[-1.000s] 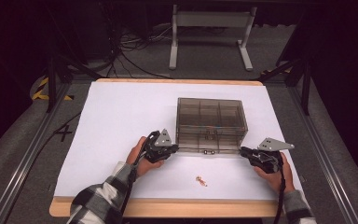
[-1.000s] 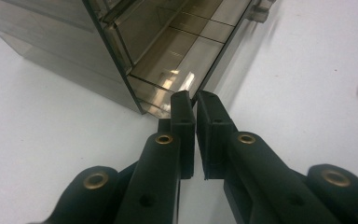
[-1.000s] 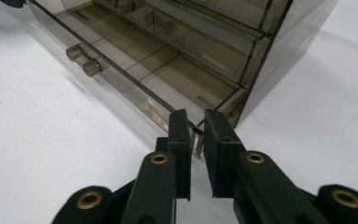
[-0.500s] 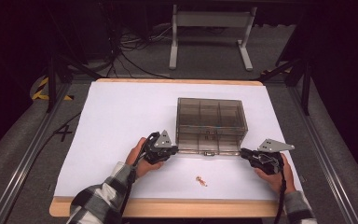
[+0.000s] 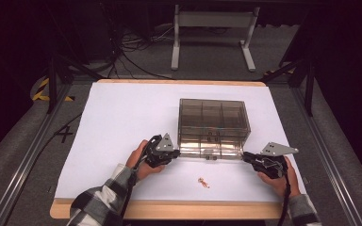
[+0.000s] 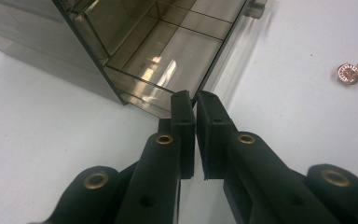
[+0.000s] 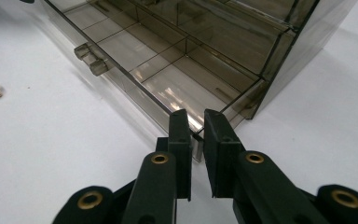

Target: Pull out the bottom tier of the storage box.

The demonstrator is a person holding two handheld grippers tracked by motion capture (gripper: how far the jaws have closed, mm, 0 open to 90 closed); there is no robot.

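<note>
Both grippers, left (image 6: 196, 100) and right (image 7: 196, 119), pinch the drawer front's (image 5: 210, 151) two ends, likely to slide it evenly from the box (image 5: 214, 120).

organizer box (image 5: 214, 127) mid-table, necklace (image 5: 202, 181) before it

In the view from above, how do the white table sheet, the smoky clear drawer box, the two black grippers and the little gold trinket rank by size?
1. White table sheet, by far the largest.
2. Drawer box.
3. Left gripper and right gripper: they look about alike, so no ranking between them.
4. Gold trinket, the smallest.
</note>
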